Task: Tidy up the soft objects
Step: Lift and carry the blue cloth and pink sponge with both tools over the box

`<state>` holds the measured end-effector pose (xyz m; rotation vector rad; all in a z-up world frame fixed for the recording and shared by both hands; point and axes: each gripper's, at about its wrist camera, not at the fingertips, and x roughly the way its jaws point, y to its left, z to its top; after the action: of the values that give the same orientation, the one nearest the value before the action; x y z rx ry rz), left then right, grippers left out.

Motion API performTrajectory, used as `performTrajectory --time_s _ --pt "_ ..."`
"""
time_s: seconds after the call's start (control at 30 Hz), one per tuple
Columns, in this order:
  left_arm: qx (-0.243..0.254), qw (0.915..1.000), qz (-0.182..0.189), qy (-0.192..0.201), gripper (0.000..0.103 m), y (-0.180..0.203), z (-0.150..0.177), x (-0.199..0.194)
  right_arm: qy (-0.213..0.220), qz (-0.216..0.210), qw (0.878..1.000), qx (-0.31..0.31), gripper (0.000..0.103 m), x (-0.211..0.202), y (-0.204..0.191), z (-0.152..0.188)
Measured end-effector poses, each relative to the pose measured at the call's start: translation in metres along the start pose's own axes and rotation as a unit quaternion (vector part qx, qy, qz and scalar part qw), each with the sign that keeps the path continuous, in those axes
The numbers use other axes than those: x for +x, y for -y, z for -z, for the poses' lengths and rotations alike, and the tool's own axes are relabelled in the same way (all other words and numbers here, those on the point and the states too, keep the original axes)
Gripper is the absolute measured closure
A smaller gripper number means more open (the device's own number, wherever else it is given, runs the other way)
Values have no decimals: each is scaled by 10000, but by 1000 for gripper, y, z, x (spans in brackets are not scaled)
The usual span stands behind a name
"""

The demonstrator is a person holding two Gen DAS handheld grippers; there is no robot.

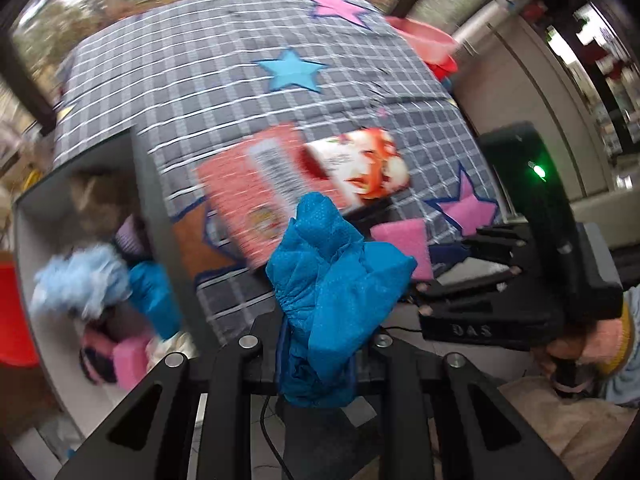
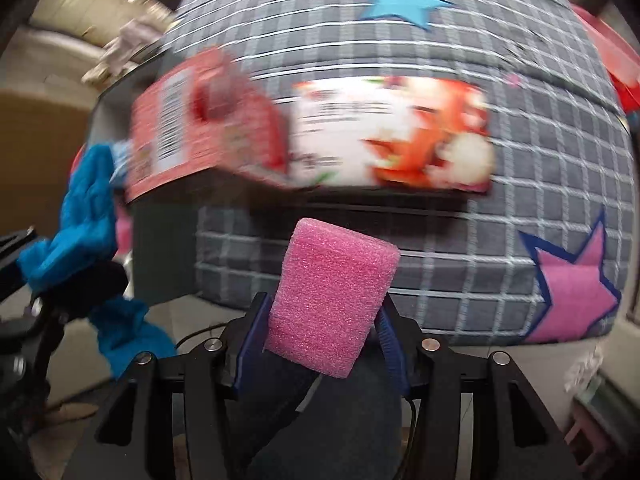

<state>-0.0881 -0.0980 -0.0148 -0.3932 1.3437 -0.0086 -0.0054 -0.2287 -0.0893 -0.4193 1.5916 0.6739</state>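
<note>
My left gripper (image 1: pixel 320 344) is shut on a crumpled blue cloth (image 1: pixel 336 276), which sticks up out of the jaws. The same blue cloth (image 2: pixel 80 228) shows at the left of the right wrist view. My right gripper (image 2: pixel 320 332) is shut on a pink foam sponge (image 2: pixel 332 296), upright between the blue pads; the sponge (image 1: pixel 404 244) also peeks out behind the cloth in the left wrist view. A grey bin (image 1: pixel 160 216) at the left holds several soft things: a pale blue fluffy piece (image 1: pixel 80 284), a blue cloth, a pink sponge (image 1: pixel 128 360).
A grey checked mattress (image 1: pixel 224 64) with blue and pink stars fills the background. A red and white printed box (image 1: pixel 304 184) lies on it, close to the bin's right wall. Pink and red tubs (image 1: pixel 428 44) sit at the far right. The picture is blurred by motion.
</note>
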Motion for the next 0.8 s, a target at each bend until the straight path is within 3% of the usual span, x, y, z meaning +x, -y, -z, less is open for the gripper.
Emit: performTrajectory --time_s 0.17,0.33,0.63,0.8 --pt "-795 9961 -247 296 79 -44 25 -20 -77 -124 9973 -716 50 1 -47 -5" --pt "-1374 9862 -778 508 79 -84 49 -33 -153 -222 9898 -1401 50 1 -97 -8" --pt "-2401 9645 -971 517 79 -139 90 -35 -156 -207 9753 -2194 50 5 -164 -23" --pt "-2733 9553 -973 566 79 -153 104 -36 -149 -156 9700 -2422 50 12 -189 -28"
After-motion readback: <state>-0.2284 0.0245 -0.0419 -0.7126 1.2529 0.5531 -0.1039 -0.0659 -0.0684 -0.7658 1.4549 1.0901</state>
